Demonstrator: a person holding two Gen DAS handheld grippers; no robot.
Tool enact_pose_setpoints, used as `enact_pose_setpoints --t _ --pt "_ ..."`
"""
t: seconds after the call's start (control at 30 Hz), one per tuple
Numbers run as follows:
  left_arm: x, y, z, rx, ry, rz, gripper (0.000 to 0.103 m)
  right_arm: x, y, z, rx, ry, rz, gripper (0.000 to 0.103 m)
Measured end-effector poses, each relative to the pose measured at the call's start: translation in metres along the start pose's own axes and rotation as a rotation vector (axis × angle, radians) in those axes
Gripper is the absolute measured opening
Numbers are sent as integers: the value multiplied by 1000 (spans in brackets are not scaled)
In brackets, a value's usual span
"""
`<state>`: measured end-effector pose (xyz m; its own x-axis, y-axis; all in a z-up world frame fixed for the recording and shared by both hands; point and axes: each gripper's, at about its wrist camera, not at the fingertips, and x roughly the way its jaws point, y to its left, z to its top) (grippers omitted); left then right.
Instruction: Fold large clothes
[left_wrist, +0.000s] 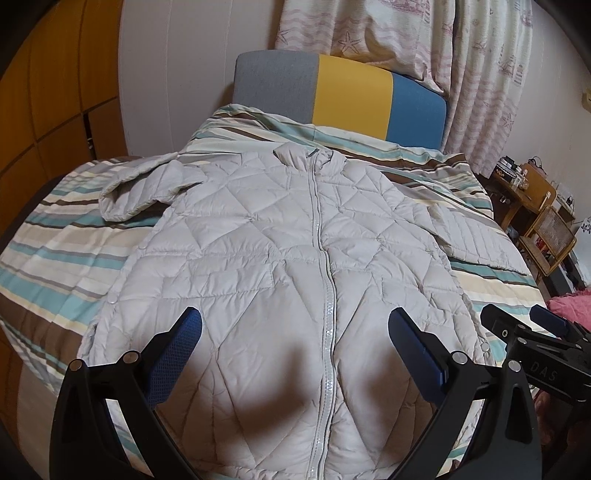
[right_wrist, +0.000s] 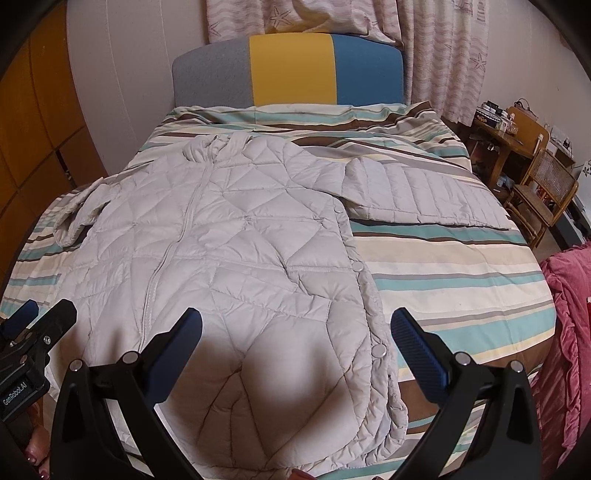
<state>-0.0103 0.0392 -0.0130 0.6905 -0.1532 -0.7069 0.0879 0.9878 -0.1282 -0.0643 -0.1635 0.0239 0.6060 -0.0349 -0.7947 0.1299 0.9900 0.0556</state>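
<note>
Left claw (left_wrist: 294, 325): black arms, blue pads, silver rivets; "GenRobot.AI" is printed on it.
Right claw (right_wrist: 296, 325): same build, lettered "DAS".
Fingernails (right_wrist: 35, 459): painted pink.

Left tongs (left_wrist: 295, 328) gape above a zipped quilted jacket (left_wrist: 280, 258) on the striped bed (left_wrist: 55, 251).

- We see a bed (right_wrist: 461, 266) with striped cover, tricolour headboard (right_wrist: 291, 72)
- patterned curtains (left_wrist: 480, 66), white wall (left_wrist: 177, 74)
- wooden wardrobe (left_wrist: 55, 92), wooden chair (right_wrist: 543, 199)
</note>
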Motion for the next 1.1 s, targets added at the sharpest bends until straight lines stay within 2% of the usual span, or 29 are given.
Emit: enact_pose_setpoints --t 0.4,0.73,0.83,0.97,1.03,1.1 --pt "10 10 1 -9 26 -9 100 10 12 6 -28 20 -15 101" --pt "33 14 6 5 78 -16 100 28 11 13 -19 40 -31 101" --pt "49 16 9 15 118 -31 100 41 2 19 8 27 -31 101" --pt "73 23 14 19 146 -38 100 59 -20 27 43 -40 -52 101" --pt "90 28 18 21 176 -23 100 77 -39 33 63 -71 22 101" --pt "104 34 22 23 192 -29 100 94 -58 36 104 -45 47 101"
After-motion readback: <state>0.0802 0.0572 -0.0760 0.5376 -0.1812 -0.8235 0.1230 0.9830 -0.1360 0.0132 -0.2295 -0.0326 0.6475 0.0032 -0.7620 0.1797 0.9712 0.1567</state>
